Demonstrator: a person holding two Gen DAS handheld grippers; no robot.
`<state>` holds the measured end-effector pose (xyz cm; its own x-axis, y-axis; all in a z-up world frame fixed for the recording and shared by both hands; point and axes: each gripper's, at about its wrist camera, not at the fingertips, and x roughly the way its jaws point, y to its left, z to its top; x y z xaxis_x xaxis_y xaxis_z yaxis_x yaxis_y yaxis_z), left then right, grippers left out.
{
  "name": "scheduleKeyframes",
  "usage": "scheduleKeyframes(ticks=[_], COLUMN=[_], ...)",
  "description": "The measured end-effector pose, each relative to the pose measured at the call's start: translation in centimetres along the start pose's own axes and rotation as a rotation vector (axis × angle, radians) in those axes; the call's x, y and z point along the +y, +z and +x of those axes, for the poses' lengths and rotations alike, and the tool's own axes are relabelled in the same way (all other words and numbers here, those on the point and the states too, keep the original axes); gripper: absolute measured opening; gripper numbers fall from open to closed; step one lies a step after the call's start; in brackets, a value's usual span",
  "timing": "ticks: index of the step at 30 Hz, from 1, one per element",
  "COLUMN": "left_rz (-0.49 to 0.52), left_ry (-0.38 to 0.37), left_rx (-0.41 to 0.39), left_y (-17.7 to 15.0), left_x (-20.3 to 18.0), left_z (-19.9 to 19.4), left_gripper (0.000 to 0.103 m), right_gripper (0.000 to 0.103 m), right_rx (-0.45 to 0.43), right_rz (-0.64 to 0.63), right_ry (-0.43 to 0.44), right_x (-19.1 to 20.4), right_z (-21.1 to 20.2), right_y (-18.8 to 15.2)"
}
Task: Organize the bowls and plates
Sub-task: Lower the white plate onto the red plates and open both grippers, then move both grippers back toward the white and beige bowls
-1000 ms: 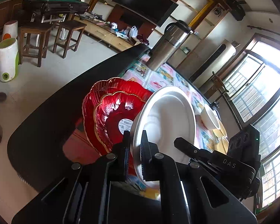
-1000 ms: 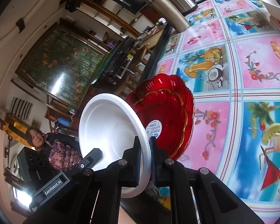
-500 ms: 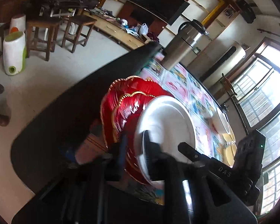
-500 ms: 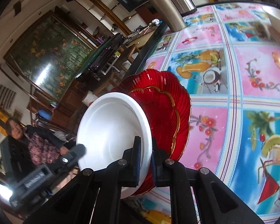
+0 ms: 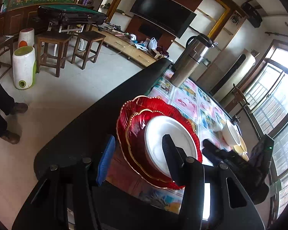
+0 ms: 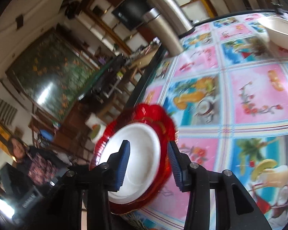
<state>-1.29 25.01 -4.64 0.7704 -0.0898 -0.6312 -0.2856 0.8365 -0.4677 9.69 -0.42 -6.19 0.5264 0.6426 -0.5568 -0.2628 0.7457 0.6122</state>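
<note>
A white plate point(image 5: 170, 132) lies flat on two stacked red scalloped plates point(image 5: 136, 115) near the table's corner. My left gripper point(image 5: 138, 140) is open. Its blue-padded finger stands left of the stack and its other finger hangs over the white plate, holding nothing. In the blurred right wrist view, my right gripper point(image 6: 147, 143) is open too. Its blue pads point(image 6: 124, 157) straddle the near rim of the white plate point(image 6: 142, 164) without pinching it. The red plates point(image 6: 159, 113) show around the white one.
A white bowl point(image 5: 230, 134) point(image 6: 278, 32) sits farther along the patterned tablecloth point(image 6: 255, 95), with yellow dishes beside it. A steel thermos point(image 5: 190, 63) point(image 6: 163, 25) stands at the far edge. The dark table edge point(image 5: 105, 105) runs left. A seated person point(image 6: 23, 153), legs point(image 5: 2, 103) and stools point(image 5: 53, 44) are beyond.
Both grippers were shut on the white plate's rim and held it tilted over the red plates. It now rests on the red stack, and both grippers have opened.
</note>
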Motion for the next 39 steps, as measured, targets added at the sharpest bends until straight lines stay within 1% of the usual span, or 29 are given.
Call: scheduleKeyframes(ticks=[3, 5, 7, 9, 13, 17, 19, 23, 26, 31, 34, 36, 39], left_rz=[0.017, 0.041, 0.069, 0.120, 0.241, 0.335, 0.369, 0.411, 0.432, 0.480, 0.507, 0.519, 0.535], left_ry=[-0.013, -0.034, -0.056, -0.083, -0.130, -0.169, -0.184, -0.203, -0.203, -0.205, -0.207, -0.207, -0.199], left_rx=[0.020, 0.037, 0.059, 0.089, 0.173, 0.263, 0.300, 0.383, 0.421, 0.475, 0.523, 0.537, 0.522], left_y=[-0.5, -1.0, -1.7, -2.7, -5.3, -8.0, -9.0, -10.6, -11.4, -13.2, -14.1, -14.2, -12.7], left_x=[-1.0, -2.1, -3.4, -5.3, -9.7, -13.5, -15.2, -18.2, -20.5, -23.9, -25.4, -26.1, -27.3], left_z=[0.1, 0.2, 0.4, 0.7, 1.9, 3.1, 3.5, 5.0, 6.1, 8.0, 9.4, 9.9, 10.6], left_gripper=[0.050, 0.052, 0.059, 0.060, 0.060, 0.060, 0.060, 0.060, 0.060, 0.060, 0.060, 0.059, 0.059], right_gripper=[0.046, 0.048, 0.048, 0.049, 0.049, 0.049, 0.049, 0.049, 0.054, 0.055, 0.055, 0.055, 0.055], right_rx=[-0.034, -0.043, -0.054, -0.067, -0.081, -0.106, -0.113, -0.142, -0.165, -0.140, -0.130, -0.114, -0.097], right_rz=[0.040, 0.080, 0.124, 0.151, 0.201, 0.241, 0.259, 0.263, 0.279, 0.380, 0.378, 0.372, 0.359], right_ry=[-0.015, -0.027, -0.042, -0.064, -0.106, -0.131, -0.130, -0.142, -0.147, -0.098, -0.088, -0.070, -0.068], right_x=[-1.8, -3.6, -5.6, -7.4, -10.9, -14.0, -15.2, -17.0, -18.3, -21.0, -21.3, -21.3, -21.2], right_z=[-2.1, -3.3, -4.5, -5.6, -7.5, -9.5, -10.3, -12.0, -13.4, -13.6, -13.5, -13.3, -13.2], right_y=[0.6, 0.7, 0.7, 0.6, 0.0, -0.4, -0.2, 0.3, 0.4, 0.5, 0.6, 0.8, 1.7])
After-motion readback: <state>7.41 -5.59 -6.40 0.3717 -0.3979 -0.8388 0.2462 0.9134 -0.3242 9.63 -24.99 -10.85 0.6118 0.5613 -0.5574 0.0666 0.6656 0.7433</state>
